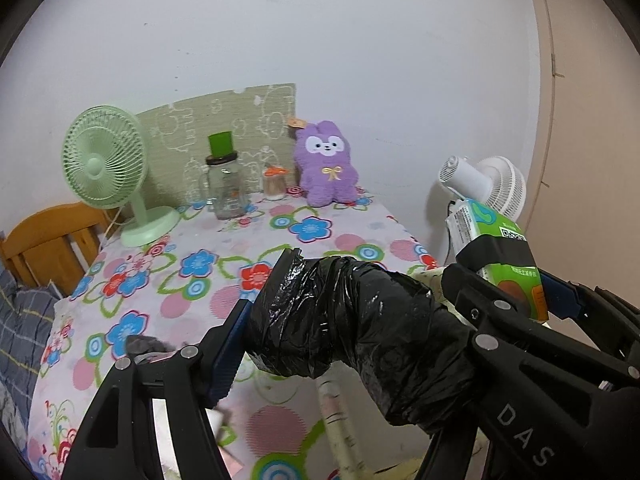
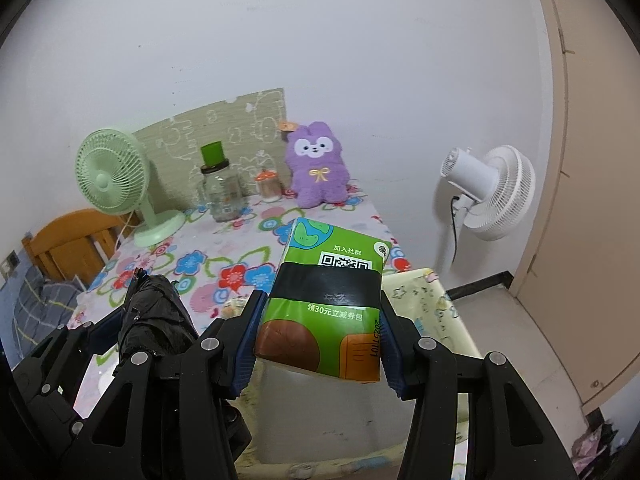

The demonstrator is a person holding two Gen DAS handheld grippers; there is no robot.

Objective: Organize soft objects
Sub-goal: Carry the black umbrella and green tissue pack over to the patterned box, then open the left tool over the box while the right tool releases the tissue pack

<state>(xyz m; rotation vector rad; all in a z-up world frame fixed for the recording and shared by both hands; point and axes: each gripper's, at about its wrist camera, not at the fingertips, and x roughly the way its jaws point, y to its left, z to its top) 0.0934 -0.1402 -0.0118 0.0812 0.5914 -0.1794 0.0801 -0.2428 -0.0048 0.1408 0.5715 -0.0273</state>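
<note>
**Both grippers loaded above the flowered table**

The right gripper (image 2: 320,340) is clamped on a green tissue pack (image 2: 326,300), its blue pads pressing the pack's two sides. The pack is held in the air over the near end of the table, above a pale box with cartoon prints (image 2: 436,304). Its wrapper shows a QR code, the words "加入社群" above it, "领30元立减券包" below a black band, and the date stamp "20251101" along the right edge.

The left gripper (image 1: 352,320) grasps a bundle wrapped in crinkled black plastic (image 1: 360,320), which spans the gap between its fingers and juts forward over the table. The letters "DAS" are moulded in the gripper's right finger (image 1: 524,432). In this view the tissue pack (image 1: 504,256) sits just beside the bundle, to its right.

The table wears a cloth printed with blue, red and pink flowers (image 2: 224,268). At its far end, against a wall, stand a purple plush rabbit with a yellow bow (image 2: 318,168), a glass jar with a green cup on its lid (image 2: 220,188), a small orange-capped jar (image 2: 269,186) and a mint-green desk fan (image 2: 116,180). A white standing fan (image 2: 492,196) is to the right of the table, a wooden chair back (image 2: 68,240) to the left
</note>
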